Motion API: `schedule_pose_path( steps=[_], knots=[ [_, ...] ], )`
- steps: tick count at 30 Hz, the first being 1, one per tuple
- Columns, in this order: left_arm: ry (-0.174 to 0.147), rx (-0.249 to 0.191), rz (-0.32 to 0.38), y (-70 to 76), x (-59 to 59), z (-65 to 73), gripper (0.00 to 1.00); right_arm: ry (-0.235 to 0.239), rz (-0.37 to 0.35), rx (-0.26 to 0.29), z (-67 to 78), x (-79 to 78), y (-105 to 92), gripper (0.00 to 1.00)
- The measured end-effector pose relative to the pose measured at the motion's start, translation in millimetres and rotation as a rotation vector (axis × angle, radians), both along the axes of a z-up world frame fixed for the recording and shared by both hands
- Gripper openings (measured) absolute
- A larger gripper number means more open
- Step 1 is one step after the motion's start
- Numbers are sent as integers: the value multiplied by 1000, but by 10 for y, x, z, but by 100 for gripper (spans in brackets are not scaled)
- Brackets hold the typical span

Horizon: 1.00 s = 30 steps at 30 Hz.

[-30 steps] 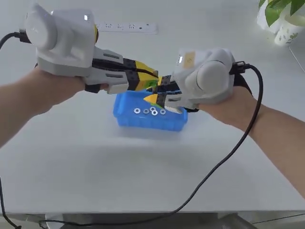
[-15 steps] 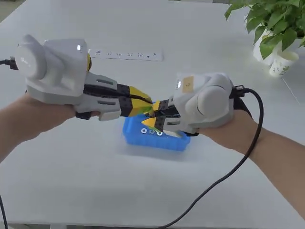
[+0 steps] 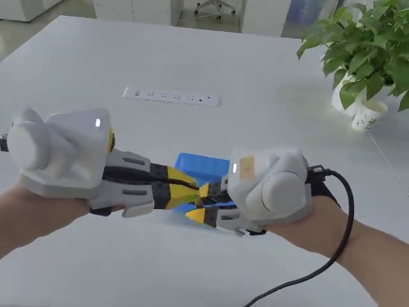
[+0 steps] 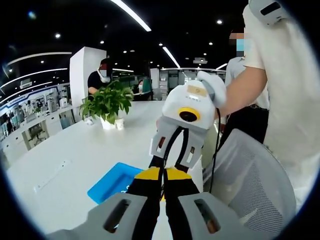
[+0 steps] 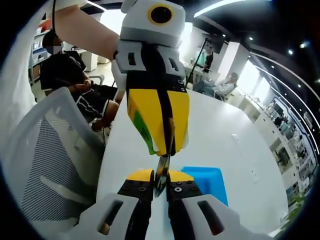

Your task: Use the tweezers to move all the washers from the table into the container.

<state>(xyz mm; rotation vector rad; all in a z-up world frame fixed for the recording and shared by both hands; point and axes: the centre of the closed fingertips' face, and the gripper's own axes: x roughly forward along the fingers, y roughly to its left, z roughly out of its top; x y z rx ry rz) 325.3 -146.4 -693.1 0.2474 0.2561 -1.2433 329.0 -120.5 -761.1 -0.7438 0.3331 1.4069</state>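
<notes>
— On the left above the tabletop [image 3: 128, 57], we have the left gripper [image 3: 199, 192] reaching in toward the middle, its fingers [image 4: 150, 175] pressed together. Do we agree on what they hold?

— We think so. In the right gripper view a thin metal strip, the tweezers [image 5: 162, 172], runs into the seam between those yellow tips. We read them as clamped on one end, though the seam hides how deep it goes.

— And the long axis?

— It lies along the line joining the two grippers, tip to tip, running from our left to our right. The blue container [image 3: 199, 164] sits on the tabletop just beyond and beneath the meeting point, partly covered by it.

— Then to the right?

— The right gripper [image 3: 197, 216] faces the left one head-on, its fingers [image 5: 141, 176] closed on the other end of the tweezers. So neither hand is nearer; both are on the tool at once.

— What about the washers?

— The container's inside is hidden behind the grippers, so we cannot tell how many lie in it.

— So the coming move?

— We judge that it turns on that shared axis. One pair of fingers has to let go and draw back straight along the tweezers, or the tool may twist in the other's grip.
</notes>
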Motion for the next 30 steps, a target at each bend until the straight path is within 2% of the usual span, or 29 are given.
schedule_pose_path(
  steps=[7, 15, 24, 30],
  knots=[
    [8, 18, -20, 32, -75, -5, 3, 14, -12, 27, 3, -52, 48, 11],
    [12, 35, -42, 27, -178, -49, 3, 22, -22, 34, -39, -148, 34, 11],
    [23, 36, -51, 29, -251, -71, 3, 21, -24, 22, -78, -209, -9, 11],
    [36, 47, -54, 28, -285, -190, 3, 27, -25, -2, -162, -228, -90, 9]
  ],
)
